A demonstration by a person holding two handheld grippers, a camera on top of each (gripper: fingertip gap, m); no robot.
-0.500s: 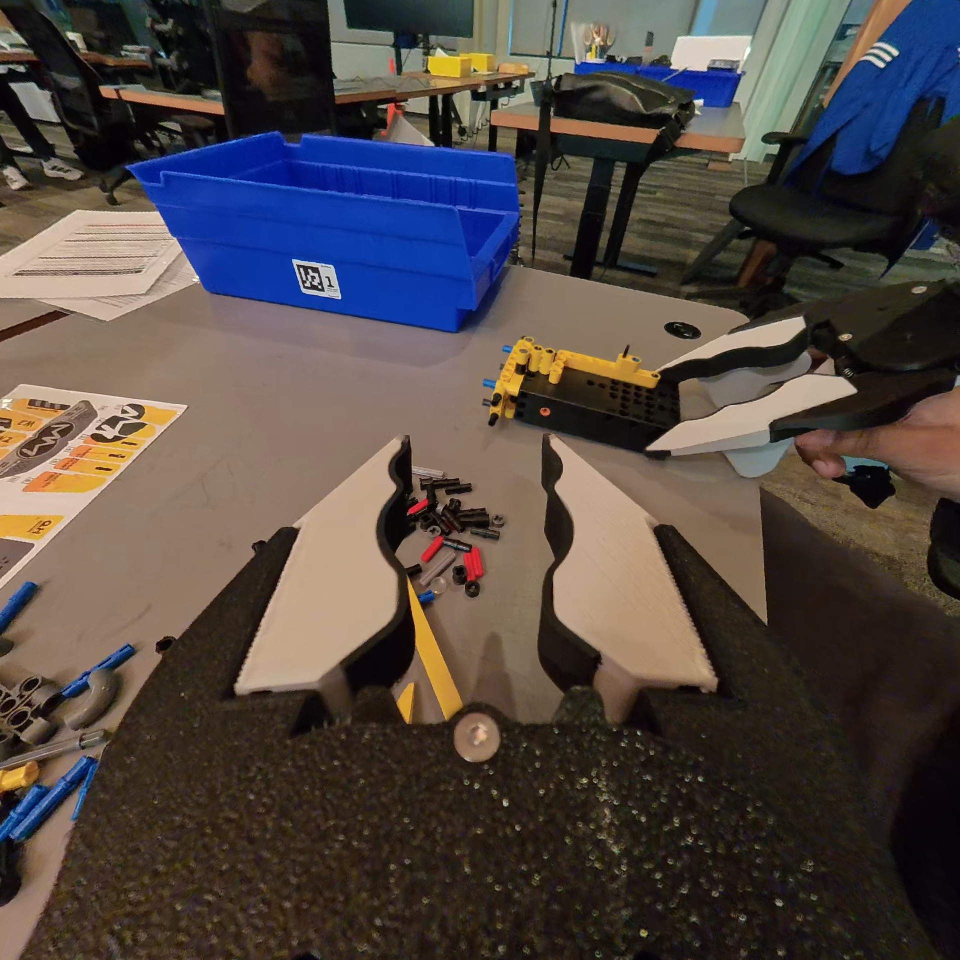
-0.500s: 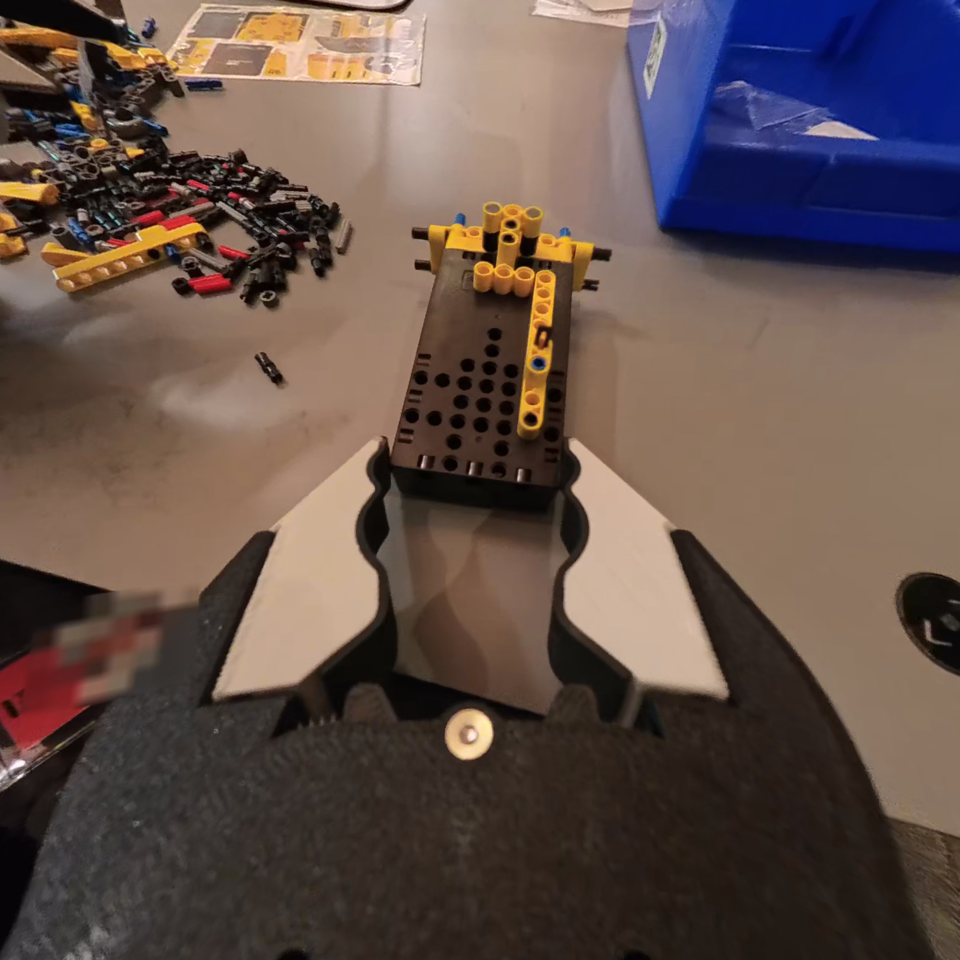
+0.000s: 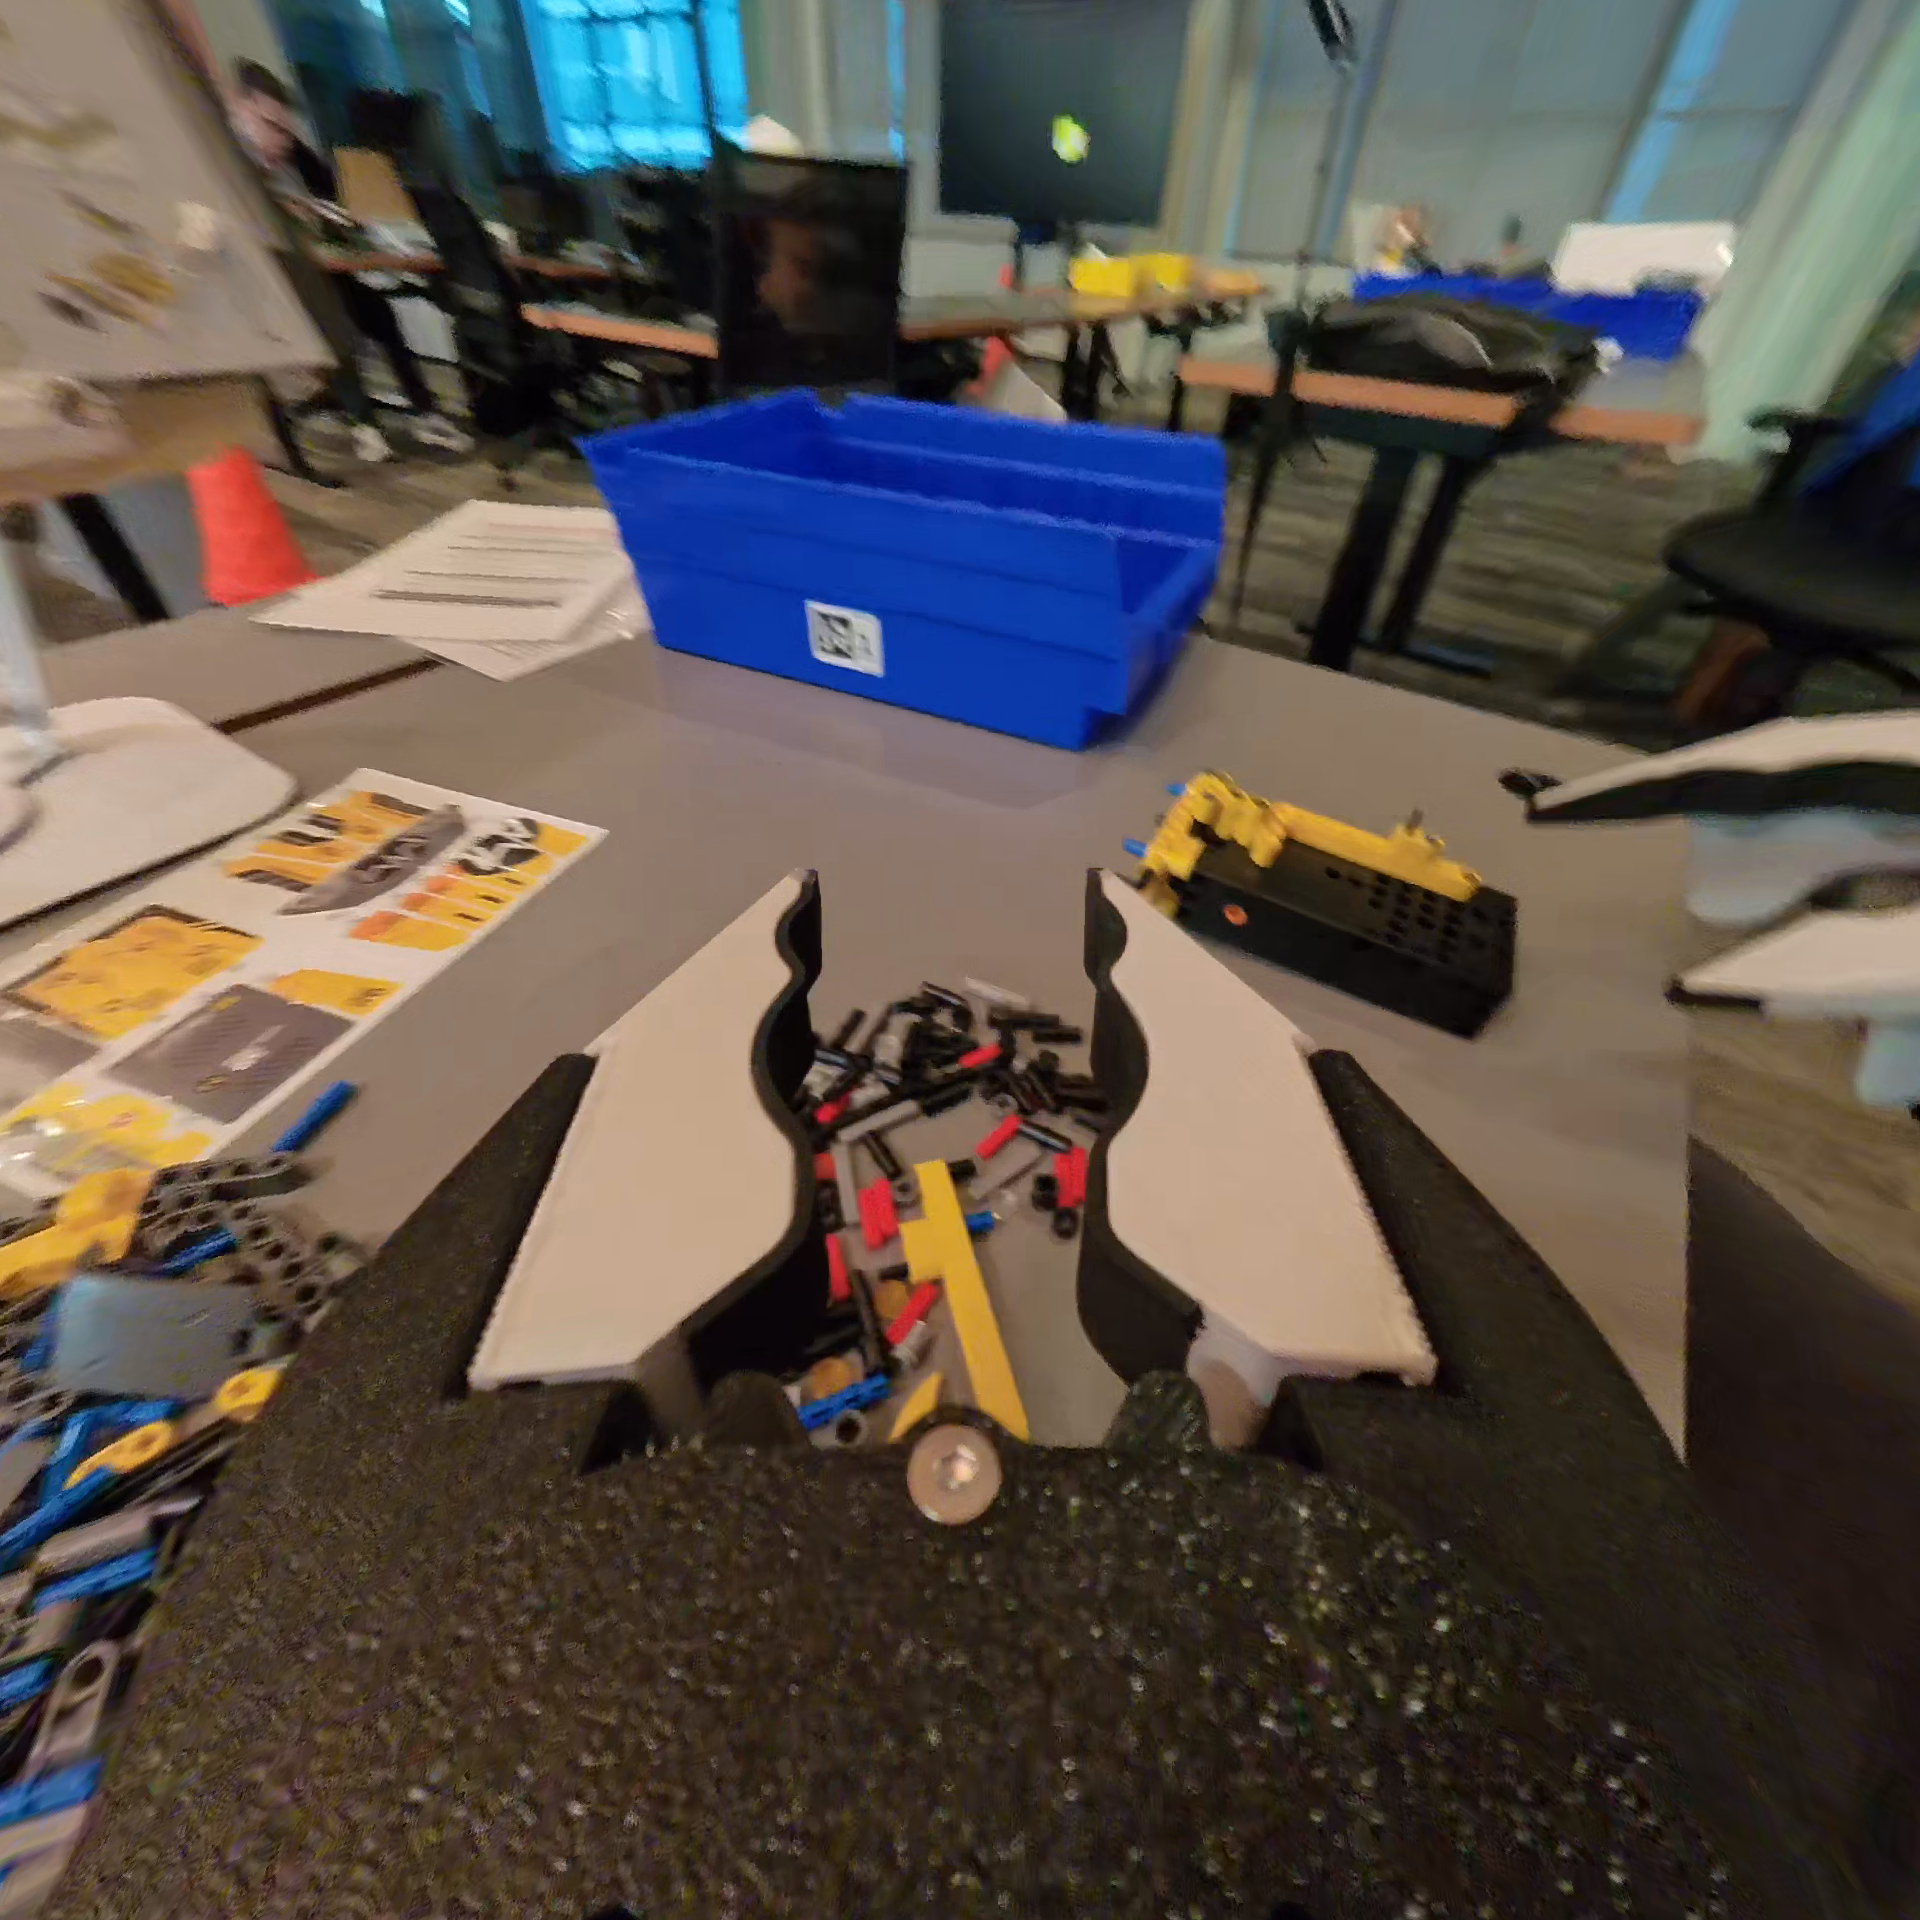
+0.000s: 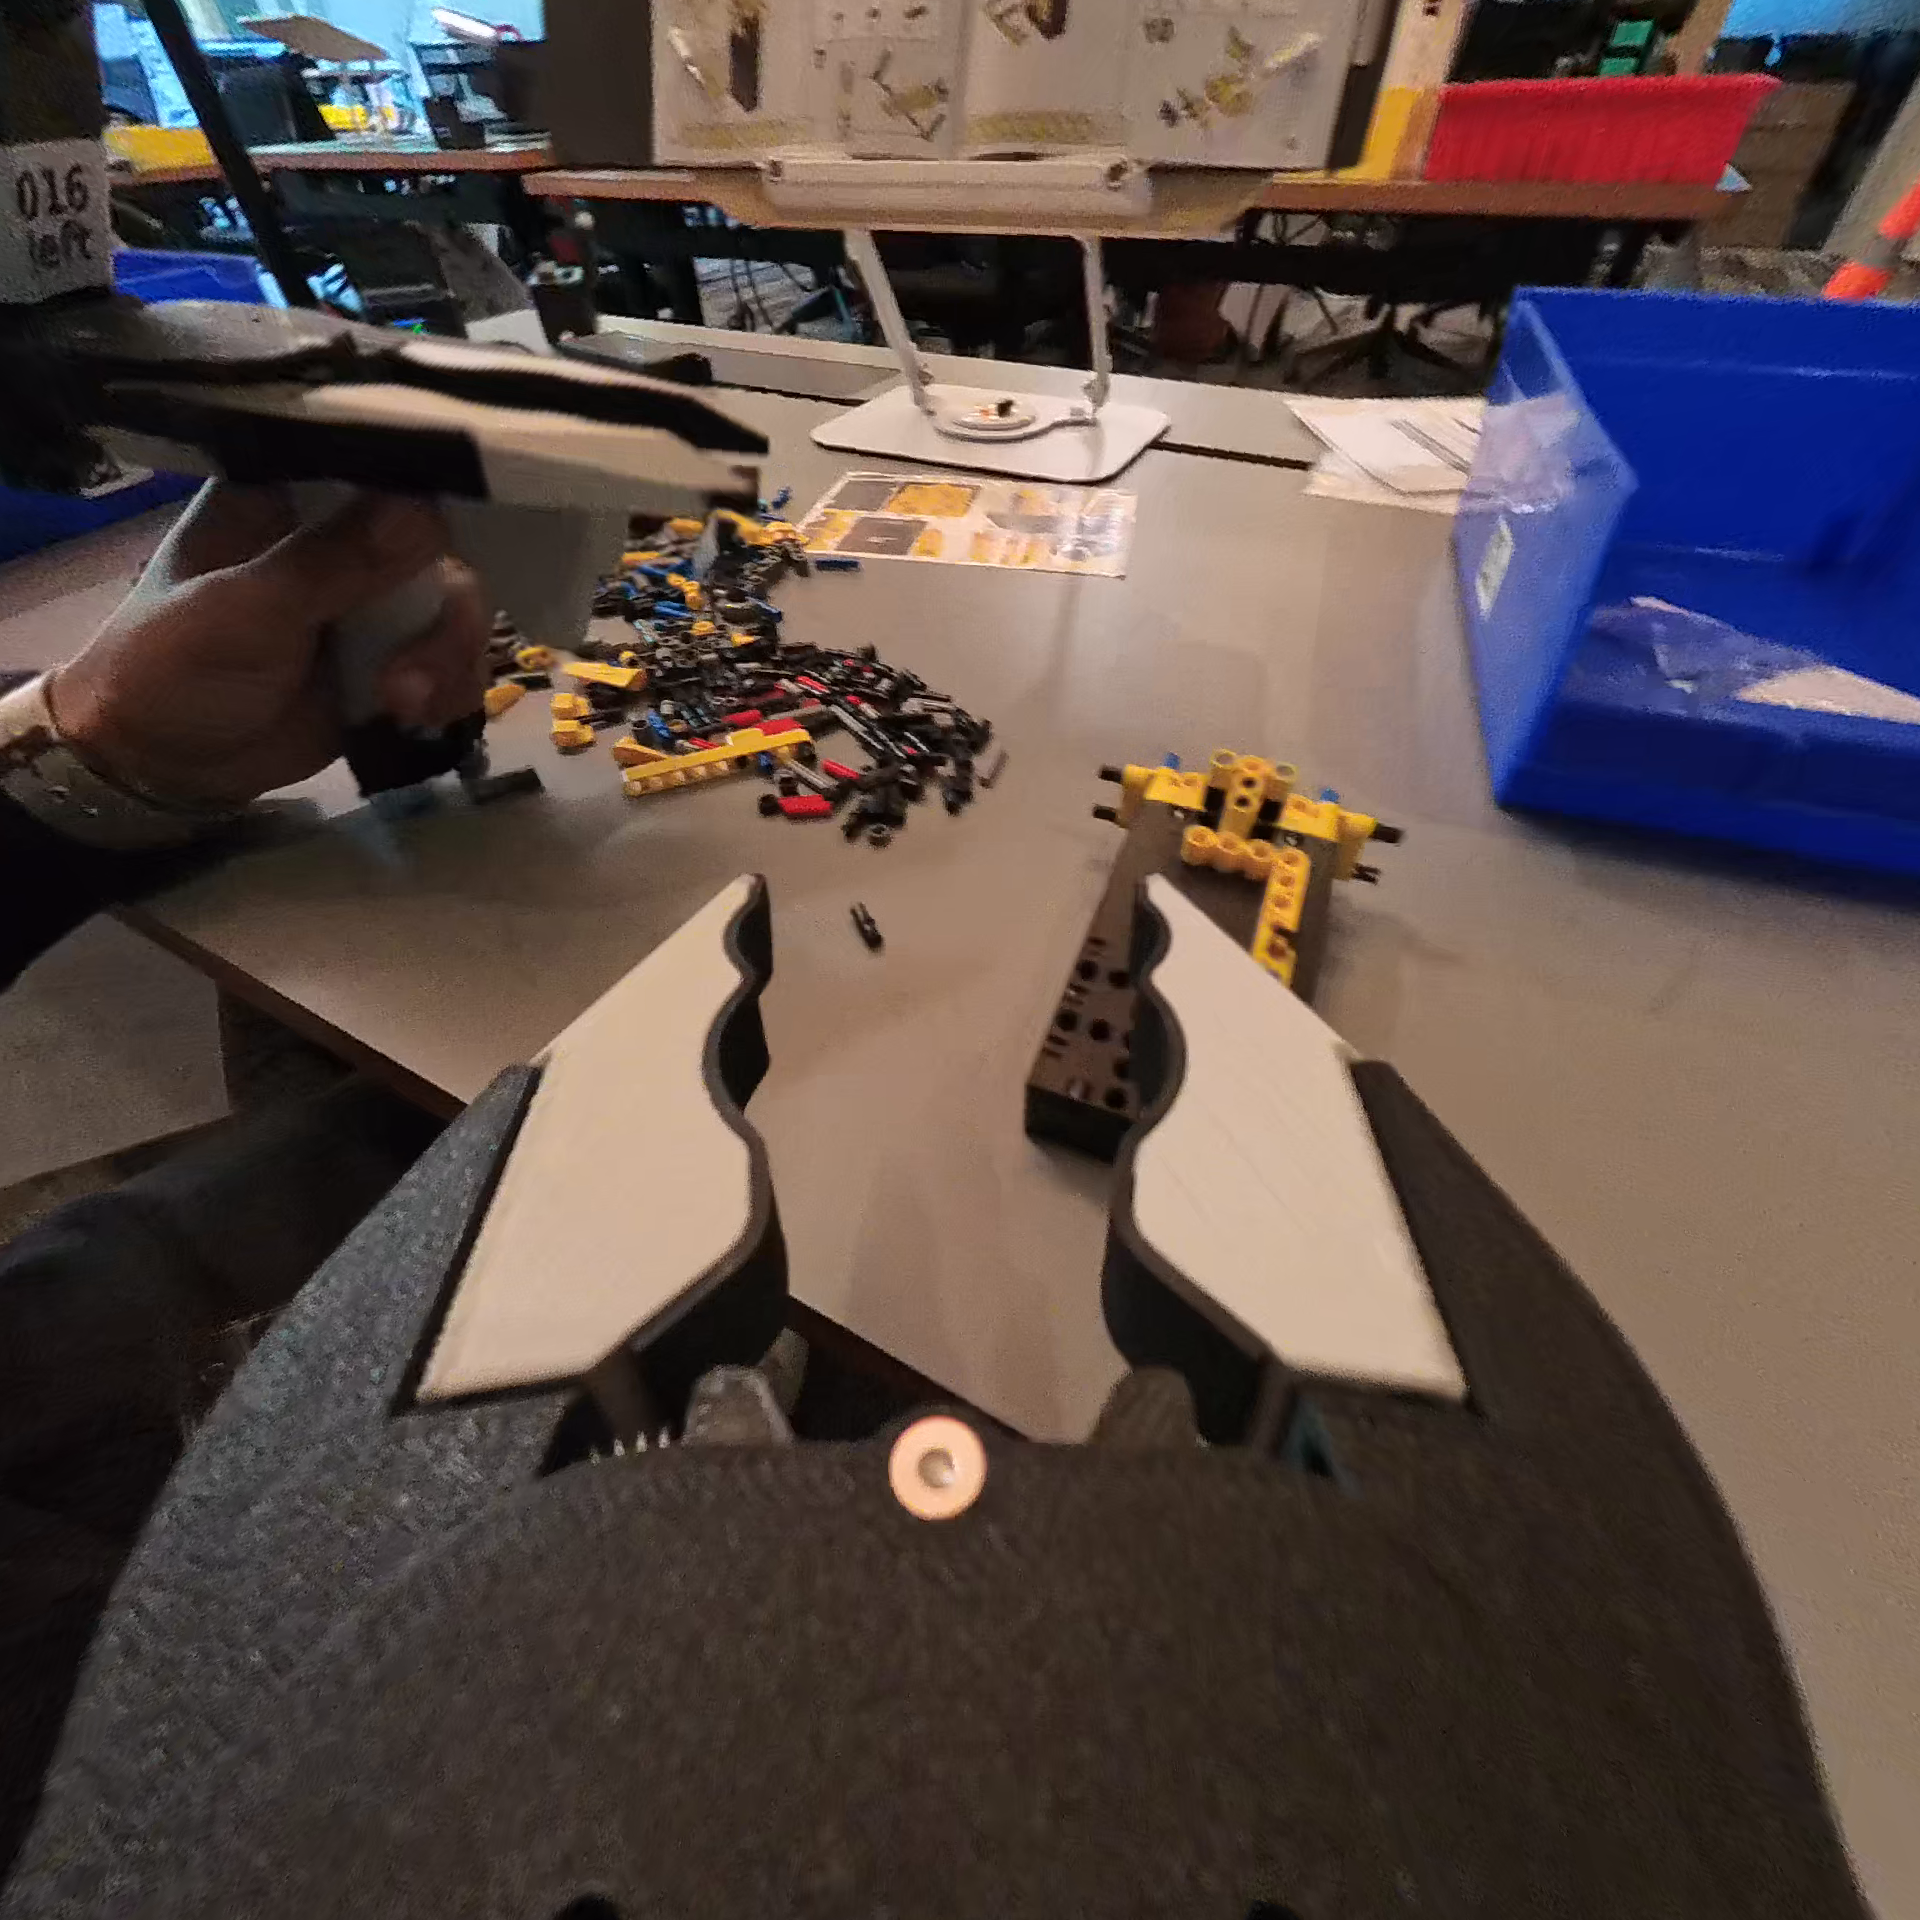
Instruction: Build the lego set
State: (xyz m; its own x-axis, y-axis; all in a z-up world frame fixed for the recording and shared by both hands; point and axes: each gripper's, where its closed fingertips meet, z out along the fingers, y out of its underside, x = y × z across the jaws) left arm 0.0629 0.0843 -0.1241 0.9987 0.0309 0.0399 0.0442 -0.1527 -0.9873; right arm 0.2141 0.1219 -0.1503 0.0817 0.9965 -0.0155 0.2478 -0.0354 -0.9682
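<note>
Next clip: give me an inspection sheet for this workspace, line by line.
Surface: grey table, matte.
Job's things: black-and-yellow brick assembly lying flat; loose parts pile.
Clutter: sticker sheet, papers, blue bin, stand base.
Grippers: left gripper open above the pile; right gripper open, empty, beside the assembly.
Cables: nothing seen.
Surroundings: office desks, chairs, orange cone.
</note>
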